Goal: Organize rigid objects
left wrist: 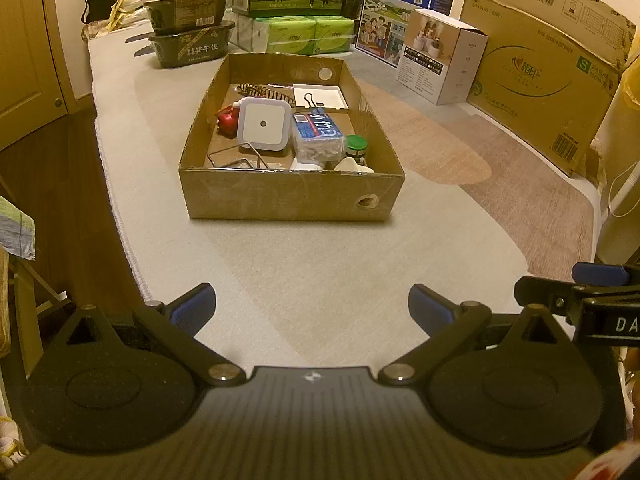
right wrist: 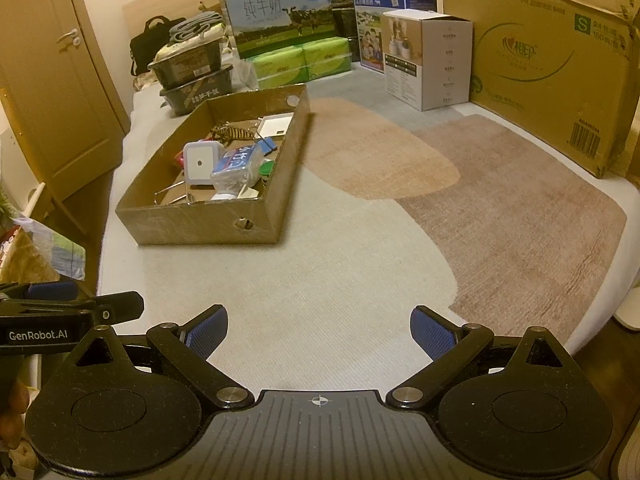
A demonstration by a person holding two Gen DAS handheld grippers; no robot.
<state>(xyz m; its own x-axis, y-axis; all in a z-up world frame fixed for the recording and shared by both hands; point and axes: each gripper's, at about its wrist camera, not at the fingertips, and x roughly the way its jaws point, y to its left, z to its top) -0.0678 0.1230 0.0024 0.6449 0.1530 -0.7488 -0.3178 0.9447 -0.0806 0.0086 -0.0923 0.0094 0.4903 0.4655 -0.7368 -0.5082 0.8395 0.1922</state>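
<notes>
Well, both claws hang spread and empty, left claw (left wrist: pixel 312 304) and right claw (right wrist: pixel 319 332), short of the box (left wrist: pixel 288 194) on the mat (left wrist: pixel 320 264); the clutter's all inside, seemingly job done.

The open brown cardboard box (left wrist: pixel 288 196) is sitting on the pale mat (left wrist: pixel 320 264). Inside it, the square white night light (left wrist: pixel 264 123) is lying left of the clear plastic swab case (left wrist: pixel 318 136), with the flat white tray (left wrist: pixel 319 96) behind them.
</notes>
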